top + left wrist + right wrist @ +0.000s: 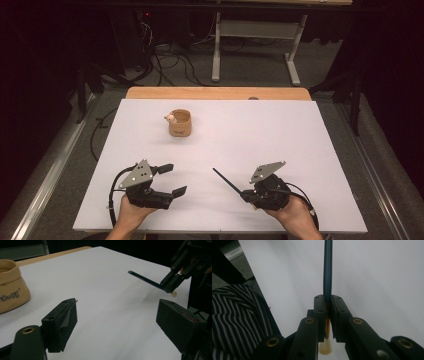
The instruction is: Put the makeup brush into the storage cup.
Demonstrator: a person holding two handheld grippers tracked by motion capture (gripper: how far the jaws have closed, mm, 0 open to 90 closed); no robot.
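Dark floor with tangled cables and a white-legged frame lies beyond the table, whose wooden top is covered almost wholly by a white sheet. Toward the far left of the sheet stands a small tan cloth pouch, upright and open at the top, with a small pale thing at its left rim that is too small to make out; in the left gripper view the pouch shows dark lettering on its side. Near the front edge, the right gripper is clamped on a brush: the dark slim handle sticks out from between the jaws up and to the left over the sheet, its tip pointing roughly toward the pouch but well apart from it. In the right gripper view the right gripper has its jaws pressed tight on the brush, with an orange band and pale bristles showing on the near side of the grip. The left gripper view shows the same brush held above the sheet. At the front left, the left gripper has its jaws wide apart with nothing between them, well apart from both pouch and brush. A striped sleeve shows at the left of the right gripper view.
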